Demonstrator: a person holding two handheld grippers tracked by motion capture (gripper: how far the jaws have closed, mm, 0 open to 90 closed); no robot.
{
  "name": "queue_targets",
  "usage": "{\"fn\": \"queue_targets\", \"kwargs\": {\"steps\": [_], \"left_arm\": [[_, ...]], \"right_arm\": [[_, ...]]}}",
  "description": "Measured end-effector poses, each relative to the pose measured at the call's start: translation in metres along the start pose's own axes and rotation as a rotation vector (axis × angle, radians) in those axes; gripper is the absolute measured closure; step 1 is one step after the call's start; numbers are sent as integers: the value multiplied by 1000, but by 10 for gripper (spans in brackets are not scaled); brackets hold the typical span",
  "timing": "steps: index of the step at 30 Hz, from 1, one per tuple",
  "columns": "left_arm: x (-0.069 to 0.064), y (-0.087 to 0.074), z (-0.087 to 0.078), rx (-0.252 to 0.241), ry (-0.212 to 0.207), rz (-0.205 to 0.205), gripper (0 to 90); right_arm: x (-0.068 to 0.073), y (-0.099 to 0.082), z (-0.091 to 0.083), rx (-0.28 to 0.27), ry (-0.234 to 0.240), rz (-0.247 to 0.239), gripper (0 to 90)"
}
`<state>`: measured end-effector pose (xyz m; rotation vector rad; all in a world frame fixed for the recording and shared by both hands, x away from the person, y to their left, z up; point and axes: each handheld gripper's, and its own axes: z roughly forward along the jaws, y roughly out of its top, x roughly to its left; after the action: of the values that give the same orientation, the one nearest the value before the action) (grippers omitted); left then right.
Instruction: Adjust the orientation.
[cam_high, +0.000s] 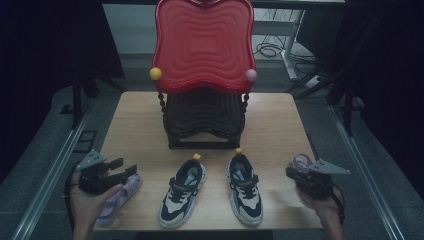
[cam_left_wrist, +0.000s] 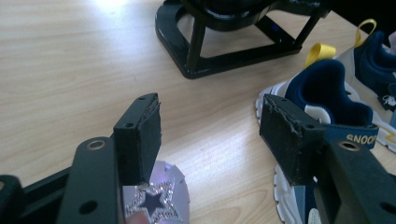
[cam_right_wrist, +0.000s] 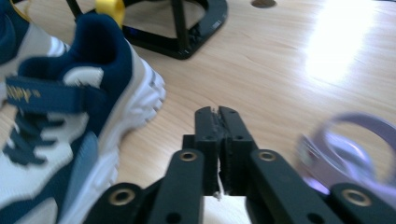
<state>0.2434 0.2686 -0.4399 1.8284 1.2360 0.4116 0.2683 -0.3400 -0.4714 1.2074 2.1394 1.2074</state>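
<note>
Two navy-and-white sneakers stand side by side at the front of the wooden table (cam_high: 135, 125): the left sneaker (cam_high: 182, 192) (cam_left_wrist: 327, 93) and the right sneaker (cam_high: 245, 187) (cam_right_wrist: 60, 116). My left gripper (cam_high: 127, 170) (cam_left_wrist: 210, 121) is open, its jaws wide apart just above a lilac sandal (cam_high: 117, 200) (cam_left_wrist: 156, 198) with a star on it. My right gripper (cam_high: 292, 172) (cam_right_wrist: 217, 112) is shut with nothing between its pads. It sits right of the right sneaker, beside a second lilac sandal (cam_high: 301, 161) (cam_right_wrist: 345, 149), which is blurred.
A red wavy shelf (cam_high: 202, 45) on a black stand (cam_high: 202, 120) (cam_left_wrist: 224, 42) (cam_right_wrist: 187, 28) rises at the table's middle back. Bare wood lies on both sides of the stand. The table's front edge runs just below the shoes.
</note>
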Motion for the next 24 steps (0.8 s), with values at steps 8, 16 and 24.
{"fn": "queue_targets", "kwargs": {"steps": [8,16,24], "left_arm": [[3,-2,-3,6,6,-3,389],[7,-5,-6,16,17,-17,389],[4,-6,3,54,-5,-8,385]], "right_arm": [[-22,-15,-20,29,-53,19,893],[-35,-27,-35,47,-115,36,893],[-55,-37,-47,55,-148,75,894]]}}
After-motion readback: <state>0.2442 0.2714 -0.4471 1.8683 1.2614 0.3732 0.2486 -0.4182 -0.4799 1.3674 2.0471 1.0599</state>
